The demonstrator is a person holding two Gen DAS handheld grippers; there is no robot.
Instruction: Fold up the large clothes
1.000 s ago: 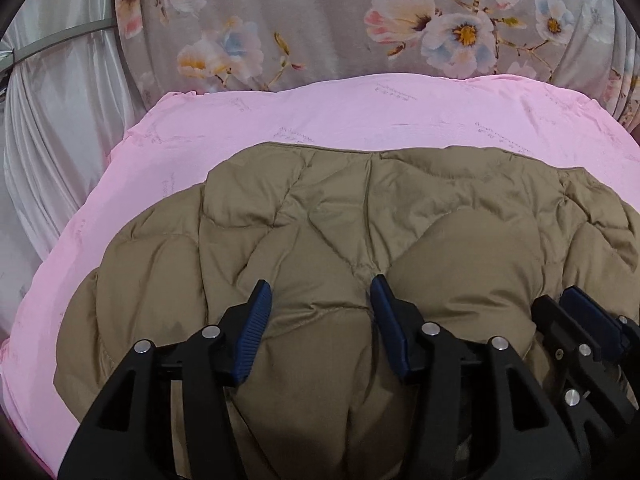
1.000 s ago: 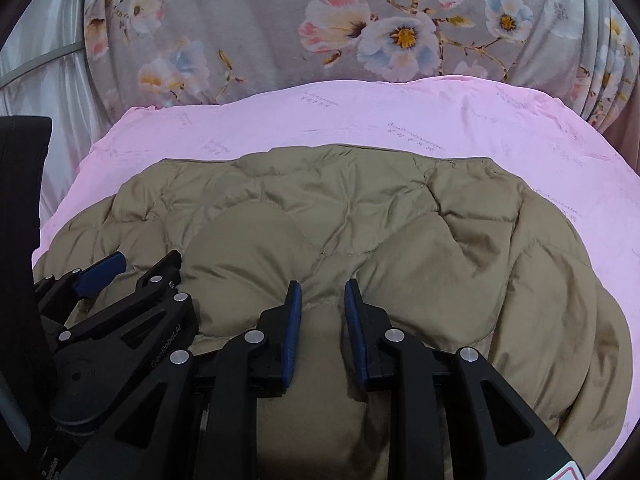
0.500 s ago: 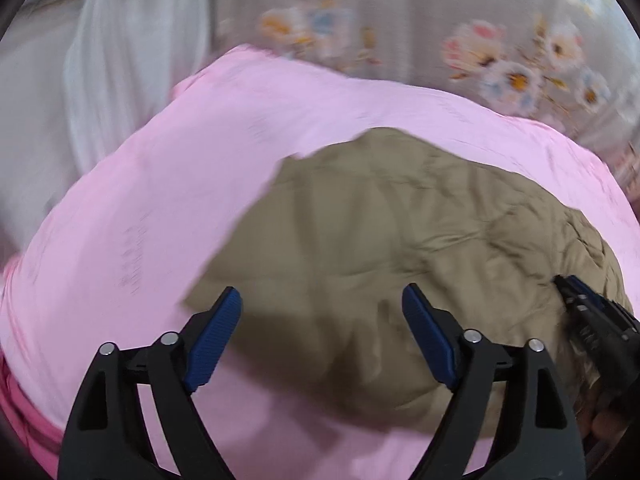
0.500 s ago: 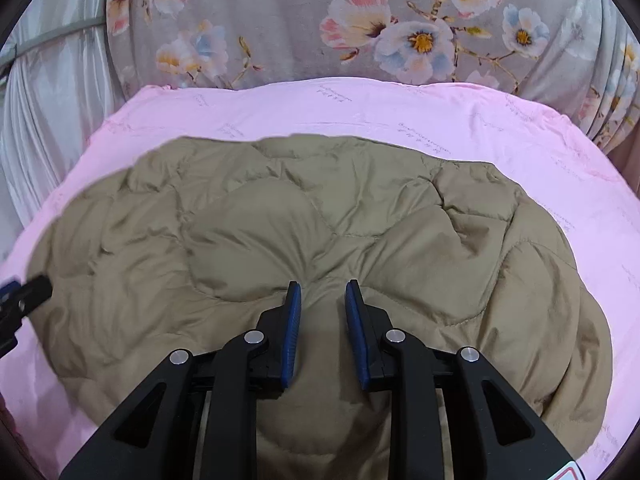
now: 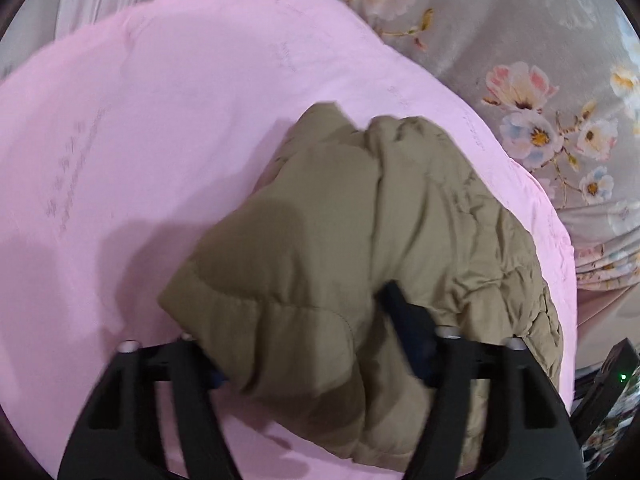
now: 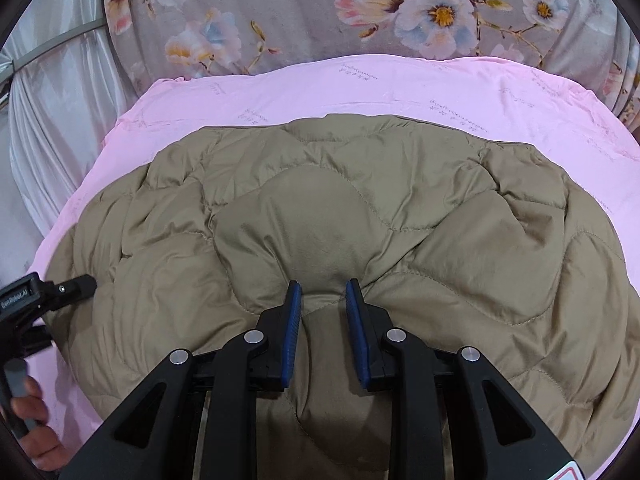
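Right gripper (image 6: pixel 320 308) is narrowly parted, blue pads pinching a ridge of the quilted olive-brown puffer jacket (image 6: pixel 340 216) at its near edge. Left gripper (image 5: pixel 304 340) is closing around the jacket's bulky left corner, fabric between its jaws. Jacket lies spread on the pink sheet (image 6: pixel 400 80); grey floral fabric (image 6: pixel 320 8) sits behind.

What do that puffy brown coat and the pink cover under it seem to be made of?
The brown coat looks like padded synthetic shell, perhaps nylon or polyester: matte with a faint sheen, stitched into puffy curved pockets, finely crinkled. The pink cover looks like thin smooth woven or knit bedding, matte, with faint printed lettering; the exact fibre can't be told.
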